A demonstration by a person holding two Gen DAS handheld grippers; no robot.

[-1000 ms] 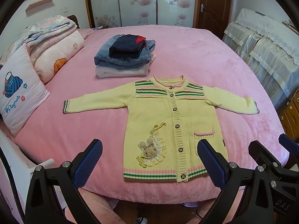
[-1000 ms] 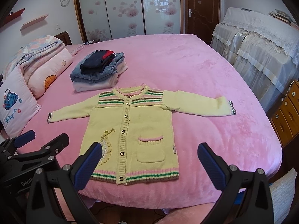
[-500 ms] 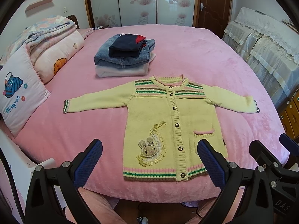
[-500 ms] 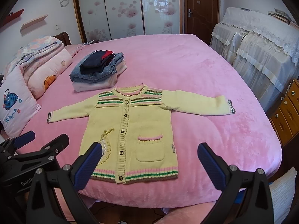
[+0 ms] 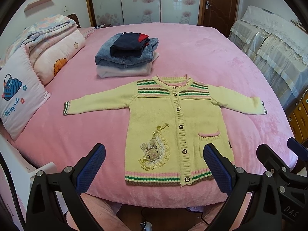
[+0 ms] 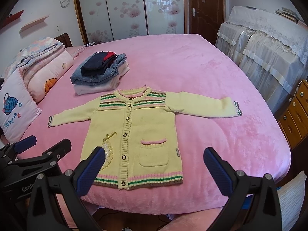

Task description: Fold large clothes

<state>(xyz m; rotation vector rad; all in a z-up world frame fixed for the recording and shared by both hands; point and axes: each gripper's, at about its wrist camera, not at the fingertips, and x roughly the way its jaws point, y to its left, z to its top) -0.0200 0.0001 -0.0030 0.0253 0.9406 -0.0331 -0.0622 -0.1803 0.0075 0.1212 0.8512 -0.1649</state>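
A yellow knitted cardigan point(image 5: 173, 119) point(image 6: 134, 129) with green, pink and brown stripes lies flat and buttoned on the pink bed point(image 5: 202, 53) point(image 6: 192, 61), both sleeves spread out sideways. Its hem lies near the bed's front edge. My left gripper point(image 5: 154, 159) hangs open above the hem, nothing between its blue pads. My right gripper point(image 6: 152, 161) is open too, held above the hem and the pocket. In the right wrist view the left gripper point(image 6: 36, 150) shows at the lower left; in the left wrist view the right gripper point(image 5: 279, 157) shows at the lower right.
A stack of folded clothes point(image 5: 127, 55) point(image 6: 100, 69) sits just behind the cardigan's collar. Pillows and a folded quilt point(image 5: 44, 44) point(image 6: 38, 63) lie along the left side. Covered furniture point(image 5: 273, 44) and a wooden drawer unit point(image 6: 294, 113) stand right of the bed.
Both views have shifted a little; the cardigan lies as before and both grippers stay open.
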